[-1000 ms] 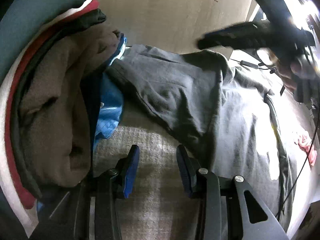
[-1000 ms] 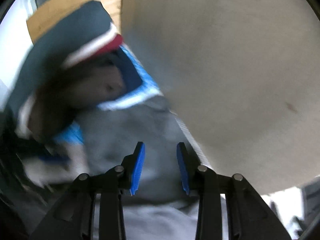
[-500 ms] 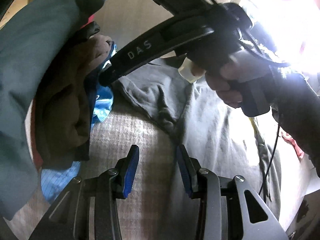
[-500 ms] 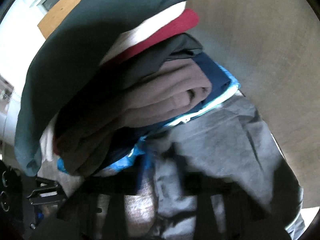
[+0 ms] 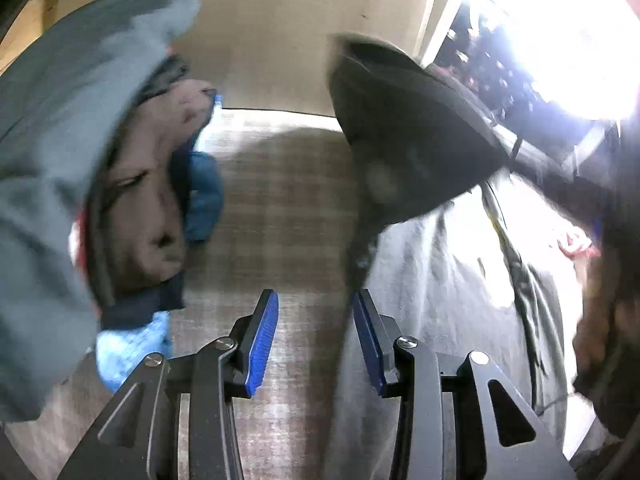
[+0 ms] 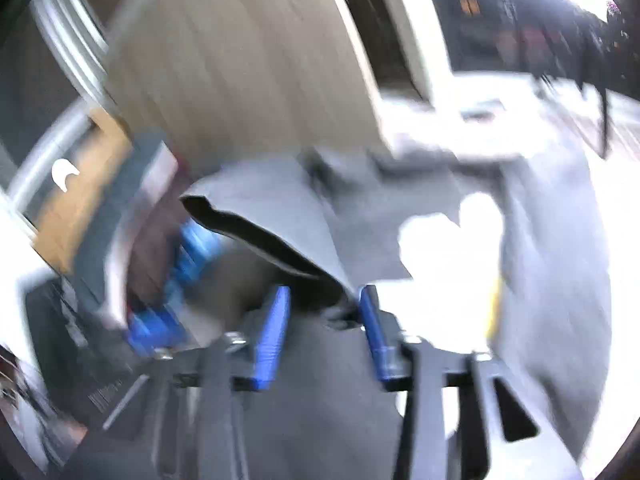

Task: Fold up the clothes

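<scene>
On the checked woven surface (image 5: 280,208), the soft grey cotton garment (image 5: 448,280) drapes limply; grasp its hem. Left gripper (image 5: 314,336) empty, parted; right gripper (image 6: 324,328) opening, fold between jaws.

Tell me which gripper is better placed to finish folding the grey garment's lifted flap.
Right. The right gripper has the grey garment's lifted flap reaching between its opening jaws. The left gripper hovers open over bare sofa fabric beside the garment.

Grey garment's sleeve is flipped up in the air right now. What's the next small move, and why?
Probably let the right gripper finish opening and draw clear, so the lifted sleeve drops across the grey garment. The fabric edge runs down to its blue pads, and the left gripper is open and empty over the bare cushion.
</scene>
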Motion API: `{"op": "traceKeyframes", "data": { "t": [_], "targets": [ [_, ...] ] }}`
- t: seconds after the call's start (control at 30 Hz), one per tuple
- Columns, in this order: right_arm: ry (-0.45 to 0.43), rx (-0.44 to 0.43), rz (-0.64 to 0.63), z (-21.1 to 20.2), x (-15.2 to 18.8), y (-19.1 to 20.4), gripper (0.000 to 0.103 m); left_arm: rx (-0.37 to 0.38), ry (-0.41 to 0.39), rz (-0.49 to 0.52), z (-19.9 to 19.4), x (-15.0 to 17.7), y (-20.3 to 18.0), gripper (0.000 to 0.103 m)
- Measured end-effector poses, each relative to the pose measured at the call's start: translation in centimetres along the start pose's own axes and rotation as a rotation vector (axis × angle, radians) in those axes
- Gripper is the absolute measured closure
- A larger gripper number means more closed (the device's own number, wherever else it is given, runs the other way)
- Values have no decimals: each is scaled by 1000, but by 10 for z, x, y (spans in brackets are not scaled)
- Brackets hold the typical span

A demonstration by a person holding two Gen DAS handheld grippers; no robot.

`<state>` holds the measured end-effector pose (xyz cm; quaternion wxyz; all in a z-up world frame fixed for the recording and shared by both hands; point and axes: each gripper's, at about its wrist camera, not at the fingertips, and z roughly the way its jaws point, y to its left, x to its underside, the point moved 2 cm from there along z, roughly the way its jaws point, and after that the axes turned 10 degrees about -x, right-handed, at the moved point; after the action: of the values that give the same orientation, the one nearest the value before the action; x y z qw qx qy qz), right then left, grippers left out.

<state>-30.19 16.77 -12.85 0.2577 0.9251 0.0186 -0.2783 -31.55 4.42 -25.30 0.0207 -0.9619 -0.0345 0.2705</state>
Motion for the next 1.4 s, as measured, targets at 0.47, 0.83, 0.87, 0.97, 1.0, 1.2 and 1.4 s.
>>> {"op": "traceKeyframes", "data": {
  "t": [0.47, 0.83, 0.87, 0.97, 1.0, 1.2, 1.4],
  "targets": [
    [127, 12, -334, 49, -166, -26, 97, 83, 7, 67, 27, -27, -53, 65],
    [216, -149, -257, 108, -162, -34, 97, 281, 72, -27, 75, -80, -43, 102],
    [226, -166, -263, 111, -163, -32, 97, 291, 54, -17, 68, -85, -43, 102],
    [230, -153, -270, 126, -171, -33, 96, 336, -9, 11, 40, -105, -45, 102],
    [236, -111, -265, 134, -174, -39, 96, 360, -26, 22, 32, -111, -48, 102],
    [150, -68, -210, 89, -177, -65, 90, 434, -41, 110, 26, -113, -81, 100],
    [174, -145, -83, 69, -184, -88, 77, 520, 92, 120, 52, -82, -118, 71]
  ]
}}
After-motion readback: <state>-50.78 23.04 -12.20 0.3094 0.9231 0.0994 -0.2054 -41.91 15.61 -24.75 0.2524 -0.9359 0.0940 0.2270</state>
